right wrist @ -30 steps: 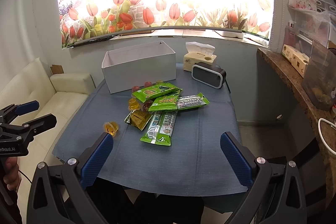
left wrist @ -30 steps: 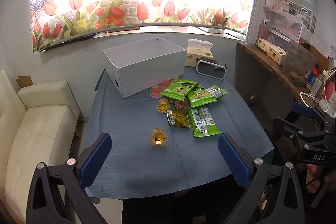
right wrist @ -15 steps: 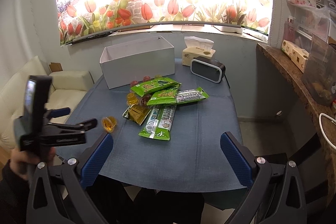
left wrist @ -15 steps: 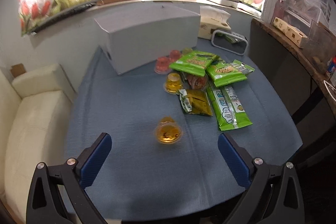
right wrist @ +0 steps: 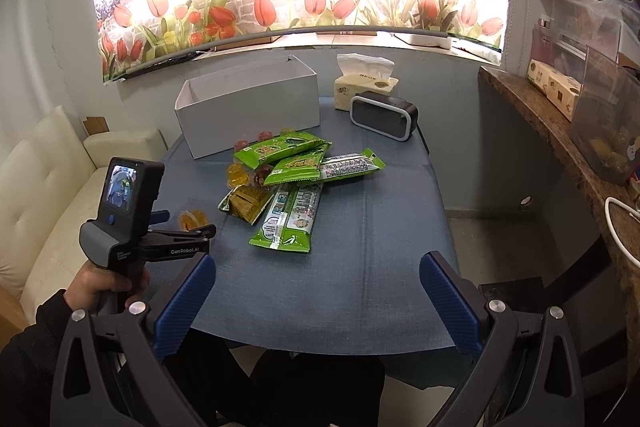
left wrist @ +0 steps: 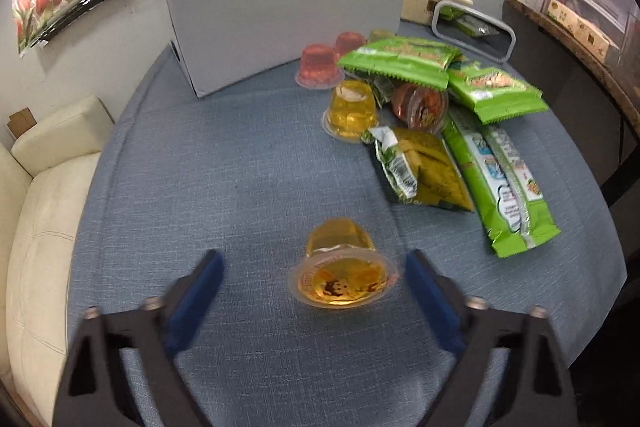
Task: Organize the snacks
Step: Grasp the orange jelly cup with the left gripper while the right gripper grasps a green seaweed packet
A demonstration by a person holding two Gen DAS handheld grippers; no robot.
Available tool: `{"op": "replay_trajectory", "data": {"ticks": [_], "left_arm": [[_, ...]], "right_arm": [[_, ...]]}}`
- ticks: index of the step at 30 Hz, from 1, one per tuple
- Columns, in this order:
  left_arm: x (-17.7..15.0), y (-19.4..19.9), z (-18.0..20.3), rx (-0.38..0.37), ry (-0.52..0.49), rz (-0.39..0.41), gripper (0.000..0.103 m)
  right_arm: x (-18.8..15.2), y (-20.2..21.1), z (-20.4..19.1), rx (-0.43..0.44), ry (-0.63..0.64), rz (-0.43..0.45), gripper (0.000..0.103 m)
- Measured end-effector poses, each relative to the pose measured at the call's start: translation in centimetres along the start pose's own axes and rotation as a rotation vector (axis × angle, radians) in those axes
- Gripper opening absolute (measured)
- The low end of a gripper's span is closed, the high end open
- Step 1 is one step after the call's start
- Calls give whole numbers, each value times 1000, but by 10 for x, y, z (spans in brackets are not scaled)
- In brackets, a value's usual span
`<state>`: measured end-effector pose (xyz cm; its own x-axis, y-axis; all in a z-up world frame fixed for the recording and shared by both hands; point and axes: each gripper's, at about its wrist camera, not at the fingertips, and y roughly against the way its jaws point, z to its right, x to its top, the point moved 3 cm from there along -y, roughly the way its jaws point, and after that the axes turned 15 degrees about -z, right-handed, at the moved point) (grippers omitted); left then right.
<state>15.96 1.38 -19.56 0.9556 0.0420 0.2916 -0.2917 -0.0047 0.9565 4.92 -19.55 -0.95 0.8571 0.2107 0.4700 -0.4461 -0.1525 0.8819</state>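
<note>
A lone yellow jelly cup lies on its side at lower centre of the left wrist view, apart from the other snacks, with the left claw spread wide on either side of it and neither blue pad touching it. Nothing has been packed, as far as I can see: in the right wrist view the white box at upper centre shows bare inner walls, though its floor is hidden from here. Everything else sits in a loose heap just in front of the box: another yellow jelly cup, two red jelly cups, a tipped reddish cup, a dark yellow packet, and several green snack bags, one long one reaching toward the right edge. The right claw hangs over the near edge of the blue-clothed surface, spread and holding nothing. My guess is the job is at its very start, with the stray cup as the first pick and the whole pile left. A tissue box and a small clock stand beside the white box.
</note>
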Motion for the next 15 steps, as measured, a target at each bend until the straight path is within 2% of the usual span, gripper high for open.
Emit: {"op": "replay_trajectory", "data": {"ticks": [5, 15], "left_arm": [[0, 3, -1, -11, -10, 13, 52], [-1, 12, -7, -80, 17, 17, 52]], "right_arm": [[1, -2, 1, 7, -4, -3, 103], [0, -12, -1, 13, -1, -12, 103]]}}
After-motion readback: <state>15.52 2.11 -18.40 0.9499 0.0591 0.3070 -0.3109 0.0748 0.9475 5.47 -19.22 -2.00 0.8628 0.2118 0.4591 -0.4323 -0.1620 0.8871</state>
